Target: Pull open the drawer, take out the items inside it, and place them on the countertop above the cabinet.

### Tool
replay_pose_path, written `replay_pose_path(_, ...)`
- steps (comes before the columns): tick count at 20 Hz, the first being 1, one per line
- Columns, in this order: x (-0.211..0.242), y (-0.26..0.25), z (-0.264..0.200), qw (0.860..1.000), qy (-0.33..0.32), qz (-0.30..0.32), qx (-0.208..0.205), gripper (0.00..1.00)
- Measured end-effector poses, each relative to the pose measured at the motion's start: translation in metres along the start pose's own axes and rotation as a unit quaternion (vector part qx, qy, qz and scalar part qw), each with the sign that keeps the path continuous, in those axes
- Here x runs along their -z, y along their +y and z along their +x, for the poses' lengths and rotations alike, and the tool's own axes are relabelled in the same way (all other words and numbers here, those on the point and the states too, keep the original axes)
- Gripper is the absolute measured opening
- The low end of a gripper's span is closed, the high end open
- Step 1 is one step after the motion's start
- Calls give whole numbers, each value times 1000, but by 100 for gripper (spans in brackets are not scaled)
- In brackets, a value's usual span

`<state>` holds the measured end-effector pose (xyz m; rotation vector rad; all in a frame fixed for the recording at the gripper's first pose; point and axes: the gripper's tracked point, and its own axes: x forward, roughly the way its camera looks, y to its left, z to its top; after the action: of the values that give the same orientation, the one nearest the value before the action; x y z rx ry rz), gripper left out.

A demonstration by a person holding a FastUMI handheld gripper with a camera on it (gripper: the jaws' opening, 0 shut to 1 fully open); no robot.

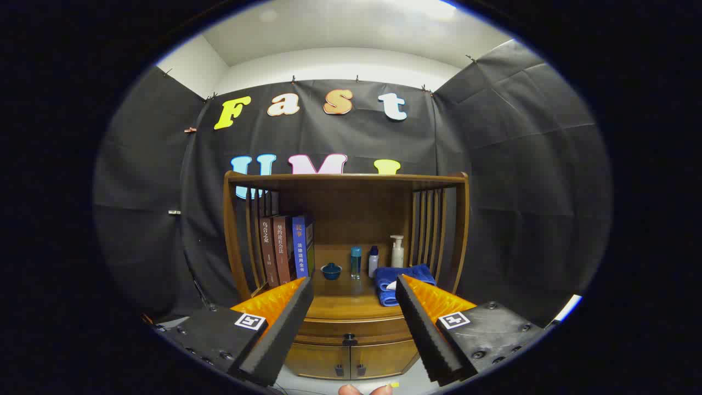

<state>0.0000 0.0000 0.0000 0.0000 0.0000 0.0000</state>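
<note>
The tongs [354,291] stood released, with nothing between the fingers. The drawer [351,331] was closed, low in the centre of the frame, just under the worktop [343,302]. Its knob [349,339] lay straight ahead and below the fingertips, the drawer's long axis running left to right.

Black cloth walls [510,164] under a white ceiling [340,33] surround a wooden shelf unit [345,181].
</note>
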Motion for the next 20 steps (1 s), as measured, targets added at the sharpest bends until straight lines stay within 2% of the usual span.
replay_pose_path(3,11,10,2,1000,12,-7,-9,99)
replay_pose_path(7,2,19,0,1000,4,-3,-18,99)
replay_pose_path(12,-9,12,-3,1000,-21,-22,0,98)
replay_pose_path(20,-5,14,3,999,-28,-28,1,98)
